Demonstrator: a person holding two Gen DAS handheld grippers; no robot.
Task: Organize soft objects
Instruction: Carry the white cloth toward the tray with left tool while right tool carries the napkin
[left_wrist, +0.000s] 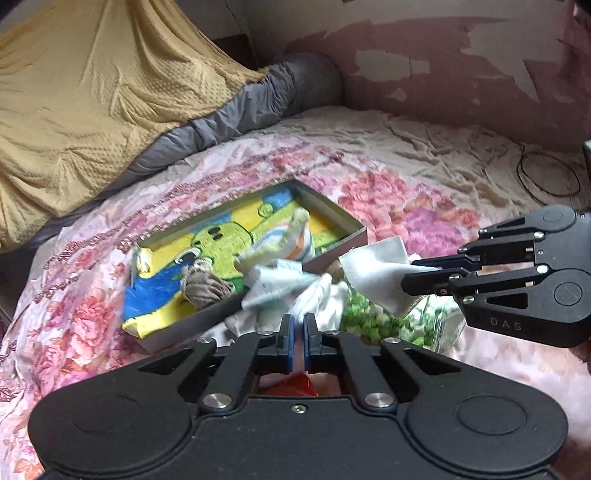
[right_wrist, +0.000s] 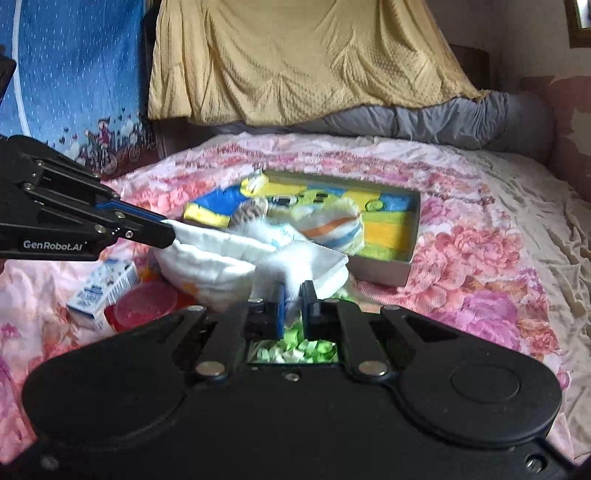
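A white cloth (right_wrist: 221, 266) is stretched between both grippers above the bed, just in front of a shallow grey box (right_wrist: 384, 269). My left gripper (left_wrist: 299, 321) is shut on one end of the cloth (left_wrist: 321, 299); it also shows in the right wrist view (right_wrist: 168, 232). My right gripper (right_wrist: 291, 291) is shut on the other end; it also shows in the left wrist view (left_wrist: 410, 275). The box (left_wrist: 334, 254) holds a yellow, blue and green cloth (left_wrist: 221, 243), a brown knitted bundle (left_wrist: 203, 286) and a striped sock (right_wrist: 332, 229).
The floral bedsheet (right_wrist: 476, 258) covers the bed. A clear bag of green pieces (left_wrist: 373, 321) lies under the grippers. A small blue-white carton (right_wrist: 103, 288) and a red lid (right_wrist: 144, 306) lie at the left. A yellow blanket (right_wrist: 295, 55) and grey duvet (right_wrist: 443, 118) lie behind.
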